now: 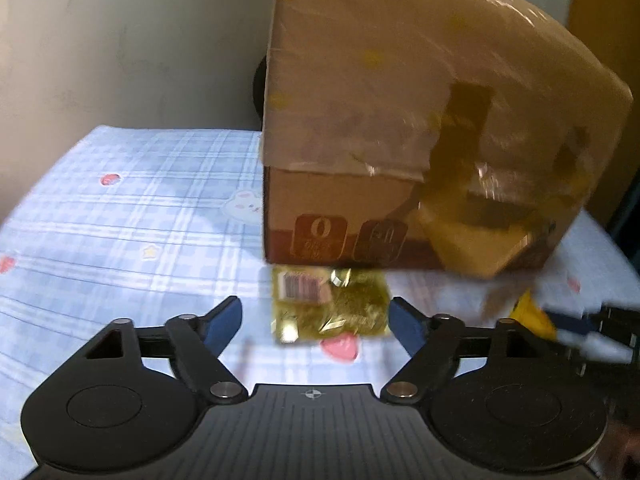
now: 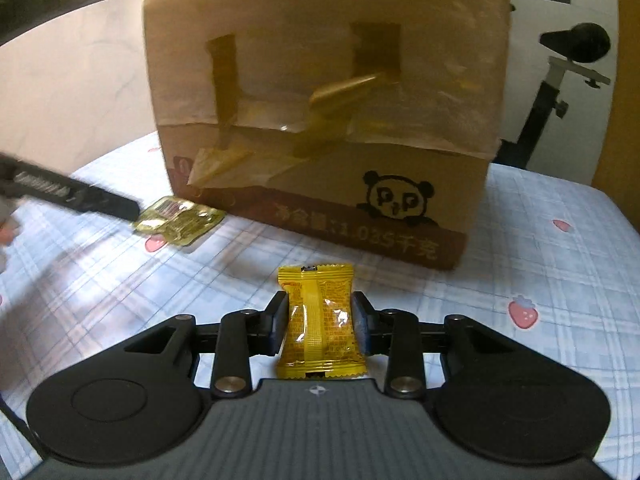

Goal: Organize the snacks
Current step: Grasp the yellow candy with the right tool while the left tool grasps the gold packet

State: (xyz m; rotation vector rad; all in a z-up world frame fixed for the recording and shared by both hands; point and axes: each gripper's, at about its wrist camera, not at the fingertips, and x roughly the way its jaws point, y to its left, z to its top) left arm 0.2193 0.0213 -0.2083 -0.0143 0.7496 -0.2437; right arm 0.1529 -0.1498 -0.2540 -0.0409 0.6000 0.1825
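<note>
A gold foil snack packet [image 1: 330, 306] with a barcode lies on the blue checked cloth just in front of a tall cardboard box [image 1: 400, 120]. My left gripper [image 1: 316, 320] is open, its blue fingertips either side of the packet and a little short of it. The packet [image 2: 178, 220] also shows in the right wrist view, with the left gripper's finger [image 2: 100, 202] beside it. My right gripper [image 2: 320, 320] is shut on a yellow snack packet [image 2: 320, 320], held in front of the box [image 2: 328, 112]. That packet [image 1: 534, 314] and the right gripper show blurred at the right of the left wrist view.
The box has torn tape and a panda drawing [image 2: 398, 200] on its front. The blue checked cloth [image 2: 540, 240] with strawberry prints covers the table. A wall [image 1: 120, 40] stands behind. A black stand [image 2: 560, 80] is at the back right.
</note>
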